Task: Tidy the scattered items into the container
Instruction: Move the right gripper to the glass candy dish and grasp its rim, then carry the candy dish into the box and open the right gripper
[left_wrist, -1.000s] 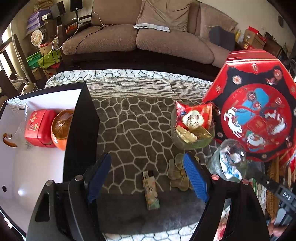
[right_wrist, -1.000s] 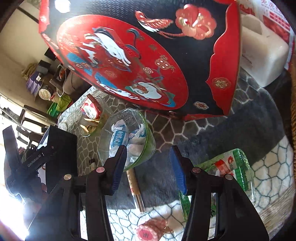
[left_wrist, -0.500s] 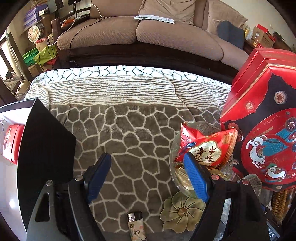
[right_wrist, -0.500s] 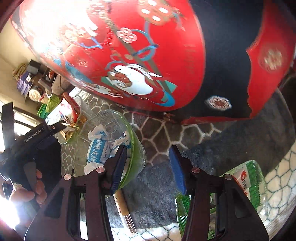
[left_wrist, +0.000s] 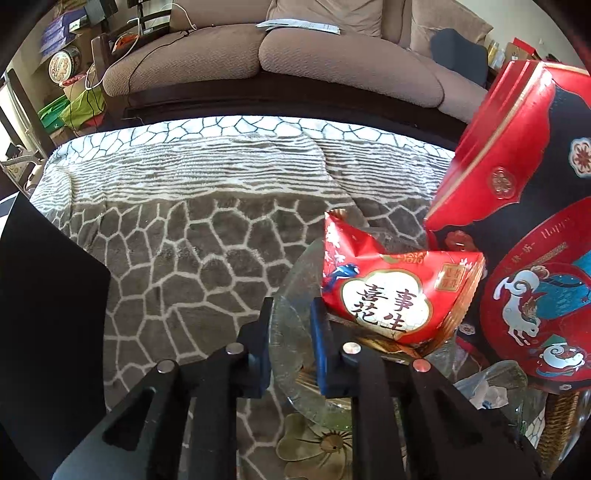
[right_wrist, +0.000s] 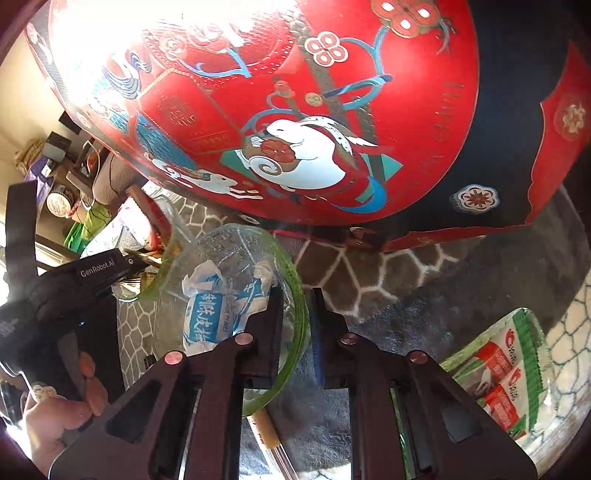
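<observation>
My left gripper is shut on the rim of a clear glass bowl that holds a red snack packet and gold-wrapped pieces. My right gripper is shut on the rim of a green-edged glass bowl that holds white and blue wrapped candies. The black wall of the storage box stands at the left of the left wrist view. The left gripper's body also shows in the right wrist view, left of the green bowl.
A large red and black gift box looms close above and right of both bowls. A flower-shaped coaster lies under the left bowl. A green-rimmed tray of red packets sits at right. Chopsticks lie below. A sofa stands beyond.
Both grippers moved forward and closed: the left onto the rim of the snack bowl, the right onto the rim of the candy bowl. The box interior slid out of the left view.
</observation>
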